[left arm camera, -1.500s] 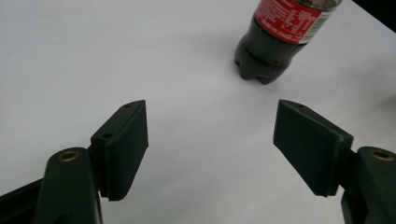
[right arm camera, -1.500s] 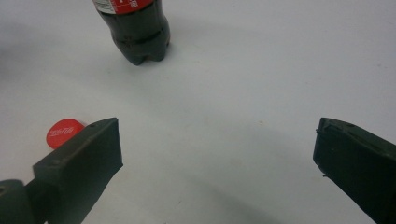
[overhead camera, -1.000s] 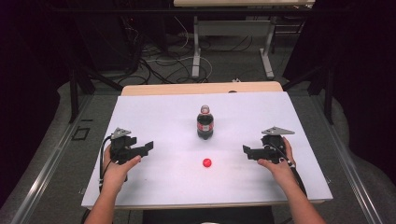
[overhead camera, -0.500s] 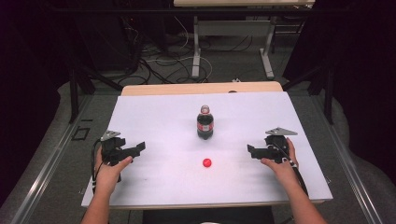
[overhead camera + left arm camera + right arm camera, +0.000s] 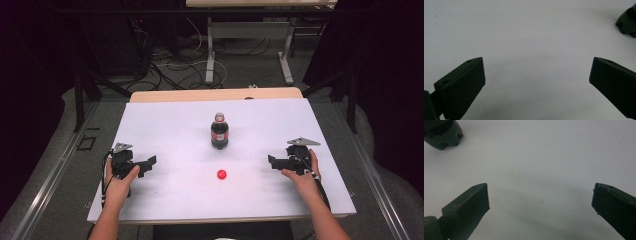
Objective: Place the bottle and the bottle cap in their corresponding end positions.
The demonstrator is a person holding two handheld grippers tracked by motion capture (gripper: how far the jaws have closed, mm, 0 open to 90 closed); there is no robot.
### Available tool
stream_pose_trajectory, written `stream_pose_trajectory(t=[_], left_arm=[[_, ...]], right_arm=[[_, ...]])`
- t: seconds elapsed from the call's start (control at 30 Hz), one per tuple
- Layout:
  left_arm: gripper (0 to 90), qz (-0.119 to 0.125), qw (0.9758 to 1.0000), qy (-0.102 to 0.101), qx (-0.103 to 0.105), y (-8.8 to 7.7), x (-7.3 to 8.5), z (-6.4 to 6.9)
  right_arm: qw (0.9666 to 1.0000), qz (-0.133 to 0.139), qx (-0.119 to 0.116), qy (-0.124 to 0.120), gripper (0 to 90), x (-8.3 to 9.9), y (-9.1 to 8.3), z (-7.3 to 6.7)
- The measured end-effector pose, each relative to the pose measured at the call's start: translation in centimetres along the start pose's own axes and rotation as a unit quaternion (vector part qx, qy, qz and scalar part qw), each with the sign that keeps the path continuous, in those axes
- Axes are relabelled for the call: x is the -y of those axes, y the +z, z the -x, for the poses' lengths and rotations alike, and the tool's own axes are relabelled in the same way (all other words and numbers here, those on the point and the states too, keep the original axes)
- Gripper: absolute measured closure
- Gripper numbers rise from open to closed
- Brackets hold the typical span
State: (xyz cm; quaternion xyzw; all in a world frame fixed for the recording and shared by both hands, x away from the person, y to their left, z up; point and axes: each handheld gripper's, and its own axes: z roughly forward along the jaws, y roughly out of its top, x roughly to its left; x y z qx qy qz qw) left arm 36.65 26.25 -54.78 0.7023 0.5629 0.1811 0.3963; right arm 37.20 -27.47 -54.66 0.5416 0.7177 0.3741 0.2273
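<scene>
The cap (image 5: 221, 174) is off and lies near the bottle (image 5: 219, 133), while the left gripper (image 5: 148, 164), whose jaws have just been opening, and the right gripper (image 5: 272, 161) rest wide apart and empty, so it looks done

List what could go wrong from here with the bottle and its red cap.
1. The bottle stands upright and uncapped in mid-table; a sideways knock from either open gripper, left gripper or right gripper, could tip it and spill.
2. The red cap is small and lies flat on the white table; wide-open jaws might push it away instead of pinching it.
</scene>
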Motion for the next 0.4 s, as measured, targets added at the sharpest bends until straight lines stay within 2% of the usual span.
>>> stream_pose_trajectory(t=[0.1,0.27,0.4], left_arm=[[0.6,-0.002,1.0000,-0.001,0.003,0.08,0.09,-0.01],[0.6,-0.005,1.0000,0.005,-0.005,0.31,0.15,-0.03],[0.5,-0.007,0.9999,0.004,-0.008,0.39,0.21,-0.08]], right_arm=[[1.0000,0.000,0.001,0.002,0.7,0.07,0.06,-0.01],[1.0000,-0.003,0.000,0.005,0.7,0.11,0.08,-0.04],[1.0000,-0.003,0.001,-0.002,0.7,0.15,0.14,-0.13]])
